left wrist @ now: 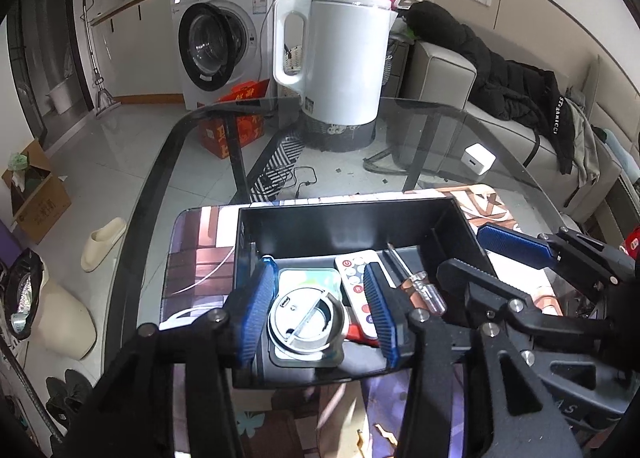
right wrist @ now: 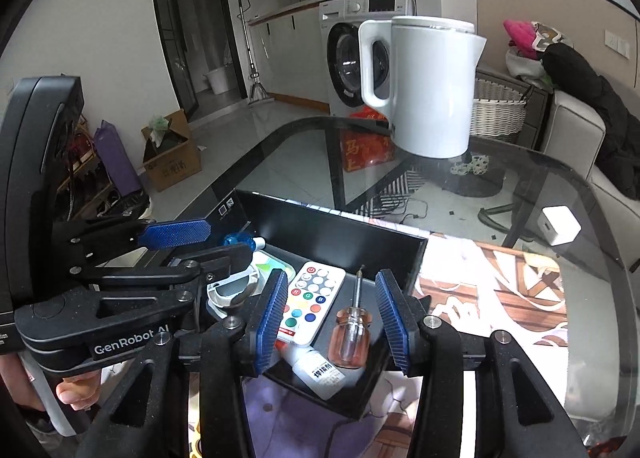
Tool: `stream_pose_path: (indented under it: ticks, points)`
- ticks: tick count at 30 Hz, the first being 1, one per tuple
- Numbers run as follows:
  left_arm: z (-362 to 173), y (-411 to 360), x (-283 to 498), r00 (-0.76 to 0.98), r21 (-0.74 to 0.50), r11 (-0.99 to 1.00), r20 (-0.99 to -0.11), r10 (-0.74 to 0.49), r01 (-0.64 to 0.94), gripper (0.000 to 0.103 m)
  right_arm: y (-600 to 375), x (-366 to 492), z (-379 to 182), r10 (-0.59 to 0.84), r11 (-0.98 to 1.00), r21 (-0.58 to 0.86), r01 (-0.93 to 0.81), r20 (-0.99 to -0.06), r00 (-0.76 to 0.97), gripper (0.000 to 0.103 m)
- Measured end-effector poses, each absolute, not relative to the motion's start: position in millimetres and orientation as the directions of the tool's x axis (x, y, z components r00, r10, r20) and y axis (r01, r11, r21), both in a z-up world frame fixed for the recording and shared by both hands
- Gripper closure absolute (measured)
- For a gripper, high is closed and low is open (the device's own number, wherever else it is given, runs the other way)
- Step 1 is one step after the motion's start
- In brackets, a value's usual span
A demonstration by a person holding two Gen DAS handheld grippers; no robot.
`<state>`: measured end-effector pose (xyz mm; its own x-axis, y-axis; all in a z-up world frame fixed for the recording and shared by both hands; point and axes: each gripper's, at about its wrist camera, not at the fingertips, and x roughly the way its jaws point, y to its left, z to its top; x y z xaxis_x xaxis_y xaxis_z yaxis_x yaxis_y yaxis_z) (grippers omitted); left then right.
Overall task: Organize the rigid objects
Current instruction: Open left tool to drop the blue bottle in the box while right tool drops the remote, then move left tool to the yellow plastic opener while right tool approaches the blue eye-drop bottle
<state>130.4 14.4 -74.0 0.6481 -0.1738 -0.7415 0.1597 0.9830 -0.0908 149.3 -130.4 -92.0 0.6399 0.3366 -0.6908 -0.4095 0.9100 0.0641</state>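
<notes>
So both my tongs are hanging over the black box (left wrist: pixel 348 226) that sits on the patterned mat (left wrist: pixel 200 250) on the glass table (left wrist: pixel 440 126). My left gripper (left wrist: pixel 316 310) is parted a fair way, blue pads either side of the round silver-rimmed gadget (left wrist: pixel 306 322), which lies on a pale flat case (left wrist: pixel 308 278) in the left part of the box. From what I can see the pads aren't pressing on it, there's a sliver of gap on both sides, so I'd call it let go and holding nothing. My right gripper (right wrist: pixel 332 318) is about the same, jaws partly apart and straddling the small screwdriver (right wrist: pixel 352 332) with the clear orange handle, which lies flat in the box with its tip pointing toward the far wall. Pads stand clear of the handle on both sides, nothing gripped. Just left of the screwdriver is the white remote (right wrist: pixel 310 302) with the coloured buttons, lying flat, its near end resting over a little white bottle (right wrist: pixel 320 372) at the near side of the box. There's also something with a blue cap (right wrist: pixel 240 241) tucked in the far left corner, can't tell what it is. Outside the box: a big white kettle (left wrist: pixel 344 58) at the far edge of the table, and a small white charger cube (left wrist: pixel 478 162) off on the right, well apart from the box. Washing machine (left wrist: pixel 224 34) behind on the floor.
</notes>
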Motion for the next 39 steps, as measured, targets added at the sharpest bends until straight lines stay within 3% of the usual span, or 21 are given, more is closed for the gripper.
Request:
stream_pose_path:
  ticks: [17,29,39]
  points:
    - [-49,6,79,0.655,-0.109,0.974,-0.724,-0.216,0.201,0.055,-180,98,-68,0.294,0.93,0.046,-0.365,-0.689,0.663,0.053]
    - [-73,-28,54,0.535,-0.163,0.951,-0.795,-0.284,0.263,0.055,-199,76,-88,0.293,0.931,0.092,-0.353,-0.768,0.57,0.051]
    - [-99,-38,44,0.46,-0.135,0.955,-0.853,-0.247,0.262,0.054,-215,68,-110,0.274,0.94,0.114,-0.323,-0.815,0.511,0.05]
